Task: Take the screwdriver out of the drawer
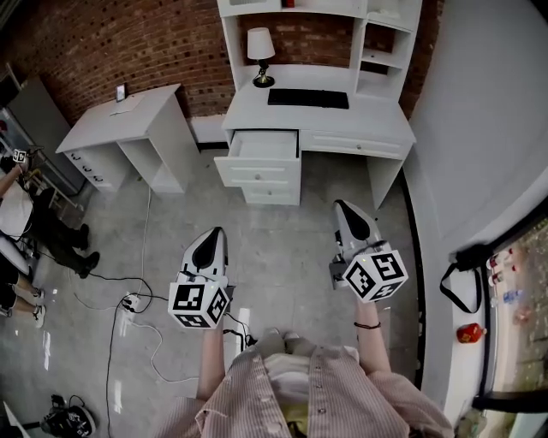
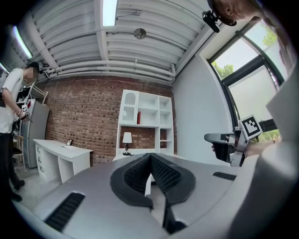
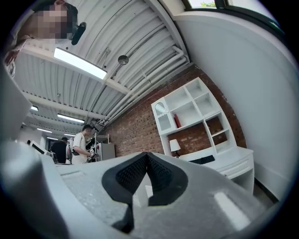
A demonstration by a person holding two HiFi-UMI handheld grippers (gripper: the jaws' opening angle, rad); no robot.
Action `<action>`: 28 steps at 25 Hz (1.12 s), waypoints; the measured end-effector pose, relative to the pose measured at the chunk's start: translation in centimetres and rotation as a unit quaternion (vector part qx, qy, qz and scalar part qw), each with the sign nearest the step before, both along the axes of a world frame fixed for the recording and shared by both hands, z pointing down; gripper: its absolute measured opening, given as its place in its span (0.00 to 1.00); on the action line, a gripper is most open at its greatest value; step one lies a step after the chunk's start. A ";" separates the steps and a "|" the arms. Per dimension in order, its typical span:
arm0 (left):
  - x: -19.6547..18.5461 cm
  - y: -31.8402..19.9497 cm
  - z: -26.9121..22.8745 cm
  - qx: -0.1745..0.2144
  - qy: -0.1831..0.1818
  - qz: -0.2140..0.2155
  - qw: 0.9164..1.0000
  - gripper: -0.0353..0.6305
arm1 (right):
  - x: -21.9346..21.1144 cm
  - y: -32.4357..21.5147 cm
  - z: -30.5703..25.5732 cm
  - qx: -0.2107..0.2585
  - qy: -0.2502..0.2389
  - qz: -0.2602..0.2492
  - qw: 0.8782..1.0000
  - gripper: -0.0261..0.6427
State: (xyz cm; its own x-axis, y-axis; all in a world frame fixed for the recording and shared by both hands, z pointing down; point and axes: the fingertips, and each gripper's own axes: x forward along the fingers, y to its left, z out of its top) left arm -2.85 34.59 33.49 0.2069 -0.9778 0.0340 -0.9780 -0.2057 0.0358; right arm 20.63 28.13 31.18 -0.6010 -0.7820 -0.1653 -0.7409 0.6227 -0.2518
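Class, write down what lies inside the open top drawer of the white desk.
In the head view the open drawer shows only a pale, bare-looking floor; no screwdriver can be made out. Its rear part is covered by the desk top, so anything there is hidden.

Cool, even light fills the room. A ceiling strip light point(image 2: 110, 12) glows overhead, and a window point(image 2: 236, 65) at right burns out to pale glare. Shadows on the grey floor point(image 1: 291, 239) stay soft. Fisheye lenses bow the walls, black out every corner, and leave the nearest foreground blurred.
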 end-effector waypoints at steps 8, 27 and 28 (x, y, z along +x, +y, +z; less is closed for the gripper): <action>-0.7 -0.5 1.6 -0.019 0.016 -0.017 1.000 0.05 | -0.6 -1.6 1.9 -0.022 0.014 -0.007 1.000 0.06; -6.6 -14.2 4.2 -0.045 0.044 -0.019 0.998 0.05 | -6.1 -16.2 4.7 -0.049 0.039 0.008 0.998 0.19; -7.1 -15.1 4.2 -0.046 0.045 -0.019 0.998 0.05 | -6.6 -17.2 4.7 -0.050 0.040 0.008 0.998 0.19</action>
State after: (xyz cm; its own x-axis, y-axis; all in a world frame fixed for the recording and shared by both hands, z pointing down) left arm -9.95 19.47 37.67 0.1768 -0.9785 0.1060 -0.9768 -0.1612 0.1408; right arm 14.04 10.95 35.87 -0.5965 -0.8017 -0.0377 -0.7708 0.5853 -0.2515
